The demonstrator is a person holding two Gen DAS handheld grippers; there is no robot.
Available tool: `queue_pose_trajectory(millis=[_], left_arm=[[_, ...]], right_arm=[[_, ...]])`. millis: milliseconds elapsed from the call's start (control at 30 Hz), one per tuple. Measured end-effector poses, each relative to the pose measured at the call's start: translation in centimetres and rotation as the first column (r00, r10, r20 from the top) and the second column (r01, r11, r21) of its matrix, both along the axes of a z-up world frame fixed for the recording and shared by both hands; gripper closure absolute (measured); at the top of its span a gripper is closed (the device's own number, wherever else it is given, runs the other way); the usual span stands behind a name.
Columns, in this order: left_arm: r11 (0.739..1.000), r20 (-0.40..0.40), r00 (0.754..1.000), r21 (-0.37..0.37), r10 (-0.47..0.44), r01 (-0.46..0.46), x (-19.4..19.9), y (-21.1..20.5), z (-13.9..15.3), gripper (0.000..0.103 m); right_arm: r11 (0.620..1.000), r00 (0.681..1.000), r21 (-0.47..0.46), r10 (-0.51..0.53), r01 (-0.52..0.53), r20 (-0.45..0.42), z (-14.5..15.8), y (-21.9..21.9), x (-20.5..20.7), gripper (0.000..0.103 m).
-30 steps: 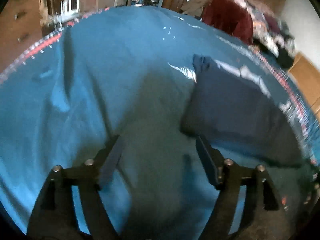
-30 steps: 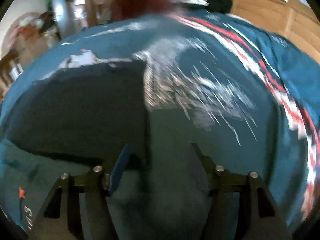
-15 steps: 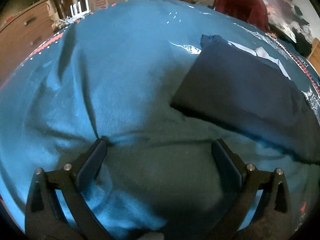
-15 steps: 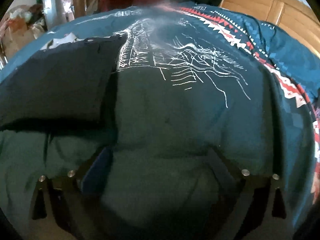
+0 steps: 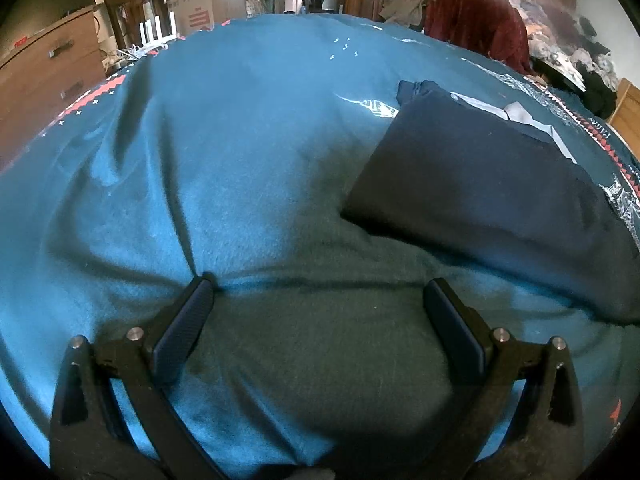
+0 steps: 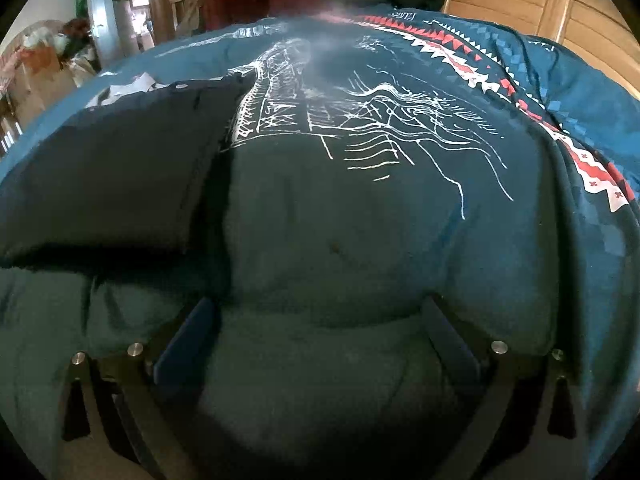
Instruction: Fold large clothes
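Observation:
A folded dark navy garment [image 5: 480, 176] lies flat on the teal bedspread [image 5: 224, 140], to the right in the left wrist view and at the left [image 6: 120, 168] in the right wrist view. A pale inner layer shows along its far edge. My left gripper [image 5: 320, 292] stands open low over the blanket, short of the garment's near left corner, nothing between its fingers. My right gripper [image 6: 320, 312] is open too, low over the blanket [image 6: 360, 240] just right of the garment's near right corner.
The blanket carries a white line print [image 6: 360, 120] and a red and white border [image 6: 560, 140]. A wooden dresser [image 5: 44, 76], chair and cardboard boxes [image 5: 200, 4] stand beyond the bed. A dark red cloth [image 5: 476, 20] and piled clothes sit at the far side by a wooden headboard [image 6: 540, 4].
Both grippers have opened wider and dropped back low to the blanket, away from the folded garment. The garment lies still.

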State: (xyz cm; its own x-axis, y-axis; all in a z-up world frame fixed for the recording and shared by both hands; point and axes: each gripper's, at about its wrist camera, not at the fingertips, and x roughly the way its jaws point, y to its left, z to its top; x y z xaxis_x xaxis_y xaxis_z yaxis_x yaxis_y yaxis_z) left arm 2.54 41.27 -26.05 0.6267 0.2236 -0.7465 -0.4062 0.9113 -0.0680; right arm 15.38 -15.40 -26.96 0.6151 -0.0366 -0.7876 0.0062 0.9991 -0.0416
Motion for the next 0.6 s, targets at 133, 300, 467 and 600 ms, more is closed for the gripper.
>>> queue_pose_trajectory(millis=[133, 300, 467, 600], left_arm=[[1.000, -0.001, 1.000, -0.004, -0.002, 0.002, -0.05, 0.10, 0.11, 0.000], [1.000, -0.002, 1.000, -0.006, -0.003, 0.003, -0.17, 0.20, 0.17, 0.000], [1.000, -0.003, 1.000, -0.006, -0.004, 0.004, -0.18, 0.27, 0.20, 0.000], [1.000, -0.005, 1.000, -0.005, -0.003, 0.003, -0.23, 0.25, 0.22, 0.000]], right_arm=[[1.000, 1.000, 0.005, 0.000, 0.000, -0.002, -0.08, -0.08, 0.13, 0.000], [1.000, 1.000, 0.004, -0.001, 0.001, -0.002, -0.07, -0.07, 0.15, 0.000], [1.000, 1.000, 0.002, -0.002, 0.002, -0.001, -0.07, -0.07, 0.14, 0.000], [1.000, 1.000, -0.004, -0.003, 0.003, -0.001, -0.06, 0.02, 0.12, 0.000]])
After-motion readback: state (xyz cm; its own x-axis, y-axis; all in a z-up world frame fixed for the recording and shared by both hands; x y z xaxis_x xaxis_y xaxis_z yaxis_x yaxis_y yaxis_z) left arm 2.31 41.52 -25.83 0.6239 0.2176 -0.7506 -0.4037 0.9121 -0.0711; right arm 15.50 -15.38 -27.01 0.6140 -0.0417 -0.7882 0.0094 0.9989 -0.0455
